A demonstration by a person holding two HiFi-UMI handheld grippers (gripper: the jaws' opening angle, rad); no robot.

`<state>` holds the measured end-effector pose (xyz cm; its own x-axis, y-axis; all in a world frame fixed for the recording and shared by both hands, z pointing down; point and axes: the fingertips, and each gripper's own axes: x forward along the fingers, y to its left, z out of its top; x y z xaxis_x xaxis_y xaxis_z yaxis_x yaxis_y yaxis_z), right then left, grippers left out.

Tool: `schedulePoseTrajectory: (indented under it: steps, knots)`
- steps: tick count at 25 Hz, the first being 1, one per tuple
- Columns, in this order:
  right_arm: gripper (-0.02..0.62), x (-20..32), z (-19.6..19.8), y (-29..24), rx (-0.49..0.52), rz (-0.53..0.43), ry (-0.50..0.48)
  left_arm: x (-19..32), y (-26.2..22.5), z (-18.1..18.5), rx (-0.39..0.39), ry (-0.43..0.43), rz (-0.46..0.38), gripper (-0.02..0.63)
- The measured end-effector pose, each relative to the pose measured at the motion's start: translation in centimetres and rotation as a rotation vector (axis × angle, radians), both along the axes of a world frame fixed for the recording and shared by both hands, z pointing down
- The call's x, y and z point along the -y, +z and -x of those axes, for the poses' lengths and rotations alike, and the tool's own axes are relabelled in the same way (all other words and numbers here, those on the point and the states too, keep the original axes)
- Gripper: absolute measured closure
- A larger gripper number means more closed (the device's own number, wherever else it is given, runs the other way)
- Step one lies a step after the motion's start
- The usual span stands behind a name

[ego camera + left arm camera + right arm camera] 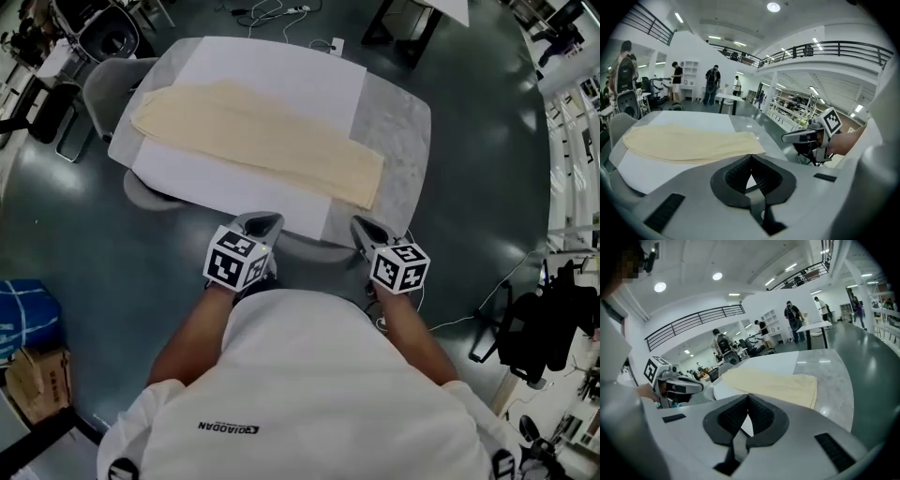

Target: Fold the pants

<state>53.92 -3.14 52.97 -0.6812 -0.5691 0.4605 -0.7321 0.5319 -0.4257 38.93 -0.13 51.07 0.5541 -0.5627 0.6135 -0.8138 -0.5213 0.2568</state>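
Cream pants [258, 136] lie flat, folded lengthwise into a long strip, slanting across a white sheet [281, 75] on the grey table [398, 131]. Both grippers hover off the table's near edge, short of the pants and touching nothing. My left gripper [265, 223] has its jaws shut with nothing in them, and so does my right gripper [364, 228]. In the left gripper view the closed jaw tips [751, 157] point toward the pants [689, 143], with the right gripper [799, 137] off to the side. The right gripper view shows closed tips [748, 396] below the pants' hem end [787, 386].
Grey chairs [103, 84] stand at the table's far left corner. A blue bag [23, 314] and a cardboard box [42, 384] sit on the floor at left, a black stand with bags [539, 328] at right. Several people [712, 84] stand far behind the table.
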Motion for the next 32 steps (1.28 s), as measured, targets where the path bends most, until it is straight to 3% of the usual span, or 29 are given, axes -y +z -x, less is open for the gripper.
schedulePoseTrajectory:
  steps: [10,16,22,25,32]
  knots:
    - [0.574,5.3,2.3,4.1,-0.105,0.075,0.240,6.3,2.8,7.0,-0.018,0.157,0.029,0.580]
    - [0.574,8.8,-2.2,6.0,-0.190,0.100,0.342,9.5,3.0,7.8,-0.039,0.137,0.014,0.580]
    - [0.563,13.5,-7.1,11.5,-0.336,0.144,0.363,10.4,5.1,6.6,-0.045,0.108,0.061,0.580]
    - [0.534,15.5,-8.2,13.8,-0.351,0.174,0.359,10.0,5.8,6.1,-0.017,0.110,0.077,0.580]
    - [0.469,18.9,-10.4,18.3,-0.396,0.238,0.331,10.8,6.4,6.5,0.016,0.023,0.118,0.580]
